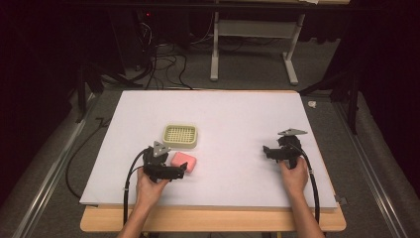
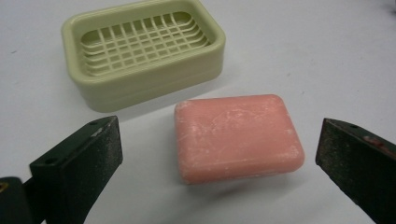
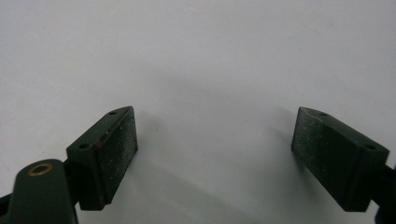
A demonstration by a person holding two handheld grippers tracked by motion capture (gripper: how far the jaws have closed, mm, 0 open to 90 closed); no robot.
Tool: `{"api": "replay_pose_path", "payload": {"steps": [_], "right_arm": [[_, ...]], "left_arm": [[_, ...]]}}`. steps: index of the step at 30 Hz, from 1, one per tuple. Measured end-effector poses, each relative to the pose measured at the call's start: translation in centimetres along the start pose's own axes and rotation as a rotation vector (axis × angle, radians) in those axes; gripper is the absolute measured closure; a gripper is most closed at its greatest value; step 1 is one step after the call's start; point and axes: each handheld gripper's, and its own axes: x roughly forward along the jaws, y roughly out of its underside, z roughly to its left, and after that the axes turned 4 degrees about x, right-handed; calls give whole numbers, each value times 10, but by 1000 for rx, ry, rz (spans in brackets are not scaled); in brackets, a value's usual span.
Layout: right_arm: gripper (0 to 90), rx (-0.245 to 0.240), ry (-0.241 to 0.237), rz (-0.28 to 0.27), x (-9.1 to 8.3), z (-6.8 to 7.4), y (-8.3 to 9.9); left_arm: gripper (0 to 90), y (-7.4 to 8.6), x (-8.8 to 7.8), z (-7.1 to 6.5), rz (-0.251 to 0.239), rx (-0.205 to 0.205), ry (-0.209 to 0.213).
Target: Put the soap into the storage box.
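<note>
While the left gripper (image 1: 184, 167) gapes wide and empty, the pink soap bar (image 2: 238, 136) lies just ahead, long axis spanning its jaws.

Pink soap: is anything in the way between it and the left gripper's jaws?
No. The left gripper has its jaws wide open, with the pink soap lying flat on the white table just ahead of them. The green soap dish sits behind the soap, not between.
</note>
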Motion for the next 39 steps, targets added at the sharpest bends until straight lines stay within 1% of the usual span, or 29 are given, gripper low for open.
{"api": "replay_pose_path", "payload": {"steps": [6, 8, 11, 13, 20, 24, 27, 30, 35, 38, 39], "right_arm": [[149, 0, 0, 0, 0, 0, 0], [149, 0, 0, 0, 0, 0, 0], [149, 0, 0, 0, 0, 0, 0], [149, 0, 0, 0, 0, 0, 0], [149, 0, 0, 0, 0, 0, 0], [149, 0, 0, 0, 0, 0, 0], [149, 1, 0, 0, 0, 0, 0], [149, 0, 0, 0, 0, 0, 0], [149, 0, 0, 0, 0, 0, 0], [149, 0, 0, 0, 0, 0, 0], [149, 0, 0, 0, 0, 0, 0]], "left_arm": [[12, -2, 12, -8, 35, 13, 7], [12, -2, 16, -11, 43, 17, 0], [12, -2, 22, -15, 66, 31, -30], [13, -2, 25, -17, 75, 36, -29], [22, -2, 37, -20, 100, 22, -30], [33, -3, 42, -21, 110, 23, -54], [44, -2, 44, -22, 121, 27, -62], [65, -2, 48, -23, 143, 36, -94], [76, -2, 49, -23, 140, 23, -89], [108, -1, 49, -22, 136, 12, -73], [115, 0, 48, -21, 135, -2, -64]]}}
